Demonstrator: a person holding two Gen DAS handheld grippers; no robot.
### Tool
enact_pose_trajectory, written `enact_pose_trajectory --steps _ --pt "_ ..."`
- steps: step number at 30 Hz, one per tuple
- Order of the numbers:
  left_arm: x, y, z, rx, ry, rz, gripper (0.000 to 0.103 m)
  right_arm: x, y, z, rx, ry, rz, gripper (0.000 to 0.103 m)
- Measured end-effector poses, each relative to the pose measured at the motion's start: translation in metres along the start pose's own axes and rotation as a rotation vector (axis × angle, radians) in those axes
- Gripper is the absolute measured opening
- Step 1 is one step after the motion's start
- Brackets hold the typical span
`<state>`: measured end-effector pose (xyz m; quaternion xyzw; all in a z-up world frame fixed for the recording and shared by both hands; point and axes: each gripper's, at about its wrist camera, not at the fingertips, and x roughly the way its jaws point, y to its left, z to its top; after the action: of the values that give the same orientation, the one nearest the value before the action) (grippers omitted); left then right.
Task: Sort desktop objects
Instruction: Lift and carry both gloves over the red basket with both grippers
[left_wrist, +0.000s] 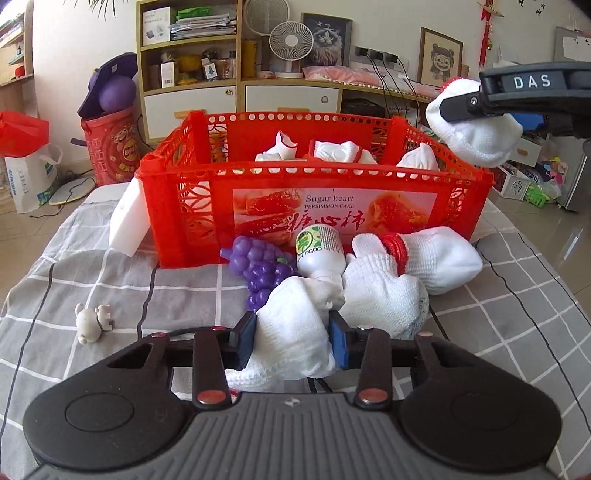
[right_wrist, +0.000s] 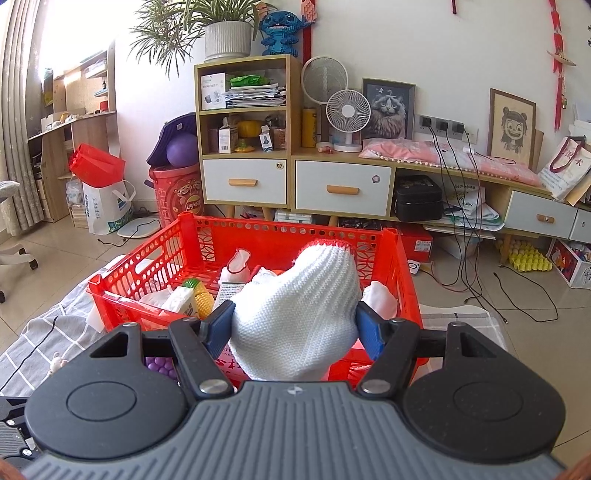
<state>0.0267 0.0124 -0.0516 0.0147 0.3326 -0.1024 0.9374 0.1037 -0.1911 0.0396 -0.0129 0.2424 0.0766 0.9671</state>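
Both grippers are loaded. The left gripper (left_wrist: 293, 338) is clamped on a white knitted glove (left_wrist: 295, 332) low over the grey checked cloth (left_wrist: 92, 273); the fabric bulges out between the blue pads and spills below them, so the hold is mid-body. Just ahead of its fingers lie more white gloves with red cuffs (left_wrist: 399, 273), a small white bottle (left_wrist: 320, 254) lying on its side and a purple toy grape bunch (left_wrist: 258, 269), all bunched against the near wall of the red crate (left_wrist: 314, 206); a small white figurine (left_wrist: 92, 321) sits apart, ahead and to its left. The right gripper (right_wrist: 293, 323) is closed on a second glove (right_wrist: 295, 310) — raised over the crate's near rim, the red cuff pointing away from the camera, with gloves and a toy corn cob (right_wrist: 203, 299) already inside below it. Handling judgement: the gloves look light, soft and limp, so they will sag and fold rather than slip; a pinch through the thick middle seems safest — a cuff or fingertip hold could snag a neighbouring glove. Nothing fragile here; the bottle looks smooth and may roll.
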Motion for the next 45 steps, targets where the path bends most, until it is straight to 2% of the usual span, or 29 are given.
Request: enact_pose_trajectory --steps 7,16,25,33,45 --pt "-0.018 0.004 0.043 -0.083 -0.114 0.006 0.043 0.001 0.008 -0.001 -0.024 0.001 0.006 0.067" --pt "-0.012 0.000 0.091 -0.131 -0.214 0.081 0.043 0.004 0.023 0.003 -0.040 -0.016 0.005 0.067" --pt "0.001 -0.004 0.108 -0.123 -0.232 0.129 0.043 0.012 0.023 0.008 -0.022 -0.025 -0.012 0.068" --pt "0.014 0.010 0.129 -0.165 -0.239 0.133 0.043 0.021 0.021 0.011 -0.006 -0.025 -0.033 0.068" --pt "0.031 0.004 0.144 -0.111 -0.251 0.129 0.043 0.050 0.016 0.013 0.033 -0.007 -0.075 0.068"
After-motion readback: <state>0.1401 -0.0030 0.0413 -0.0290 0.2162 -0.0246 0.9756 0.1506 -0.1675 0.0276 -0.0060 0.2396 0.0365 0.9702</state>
